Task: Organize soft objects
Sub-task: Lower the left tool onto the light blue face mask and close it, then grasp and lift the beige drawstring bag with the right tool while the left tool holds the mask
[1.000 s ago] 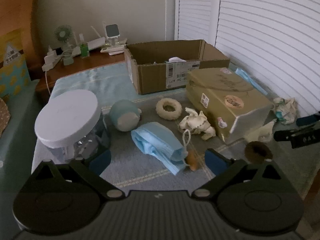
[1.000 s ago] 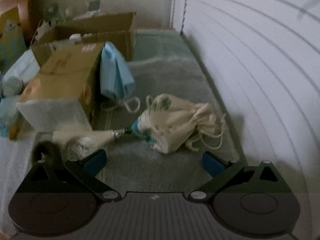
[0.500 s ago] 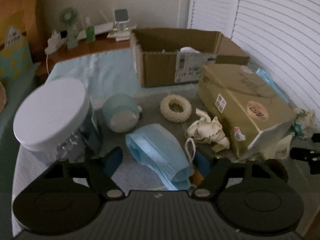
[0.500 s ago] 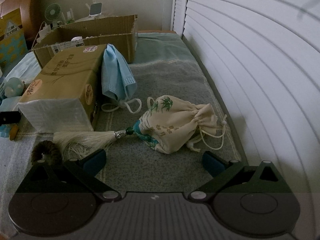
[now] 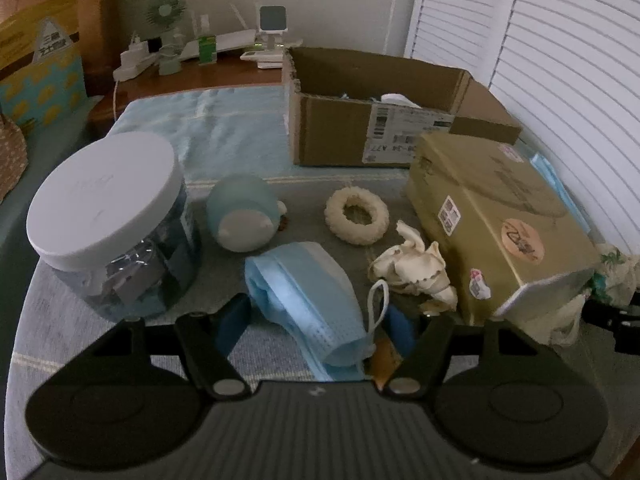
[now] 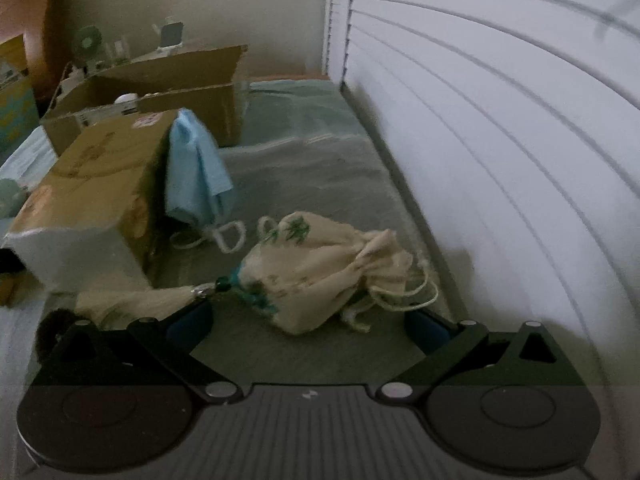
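In the left wrist view a folded blue face mask (image 5: 308, 300) lies on the mat between the fingers of my open left gripper (image 5: 316, 324), which straddles it. Behind it lie a blue plush (image 5: 244, 216), a cream fuzzy ring (image 5: 356, 216) and a crumpled cream cloth (image 5: 412, 268). In the right wrist view a cream drawstring pouch (image 6: 320, 272) with a tassel (image 6: 132, 300) lies just ahead of my open right gripper (image 6: 308, 324). A second blue mask (image 6: 196, 176) leans on the tan box (image 6: 88, 184).
An open cardboard box (image 5: 376, 120) stands at the back. A tan box (image 5: 492, 216) lies to the right. A clear jar with a white lid (image 5: 108, 224) stands at the left. A louvred wall (image 6: 500, 140) bounds the right side. A dark hair tie (image 6: 52, 324) lies near the tassel.
My left gripper has moved forward and down, and its fingers have narrowed around the blue mask. My right gripper has moved closer to the pouch.
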The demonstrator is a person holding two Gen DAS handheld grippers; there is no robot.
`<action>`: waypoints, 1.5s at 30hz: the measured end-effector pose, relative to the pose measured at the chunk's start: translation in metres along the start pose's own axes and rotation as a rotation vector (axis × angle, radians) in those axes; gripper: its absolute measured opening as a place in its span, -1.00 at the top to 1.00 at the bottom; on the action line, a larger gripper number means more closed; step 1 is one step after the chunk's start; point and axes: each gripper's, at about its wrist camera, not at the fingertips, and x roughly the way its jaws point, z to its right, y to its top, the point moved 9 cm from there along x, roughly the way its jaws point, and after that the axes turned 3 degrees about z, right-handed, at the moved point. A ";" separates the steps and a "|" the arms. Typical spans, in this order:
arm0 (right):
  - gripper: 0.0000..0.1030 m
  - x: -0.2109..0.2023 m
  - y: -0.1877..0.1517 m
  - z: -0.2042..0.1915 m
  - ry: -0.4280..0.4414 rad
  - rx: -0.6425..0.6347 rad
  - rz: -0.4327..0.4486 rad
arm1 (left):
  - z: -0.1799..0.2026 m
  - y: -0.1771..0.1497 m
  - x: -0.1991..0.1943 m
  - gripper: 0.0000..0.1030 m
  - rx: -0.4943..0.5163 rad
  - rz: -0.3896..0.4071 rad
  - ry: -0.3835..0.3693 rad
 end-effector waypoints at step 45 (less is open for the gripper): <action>-0.89 -0.024 0.017 -0.005 0.013 -0.128 0.022 | 0.010 0.012 -0.033 0.38 0.137 -0.001 -0.141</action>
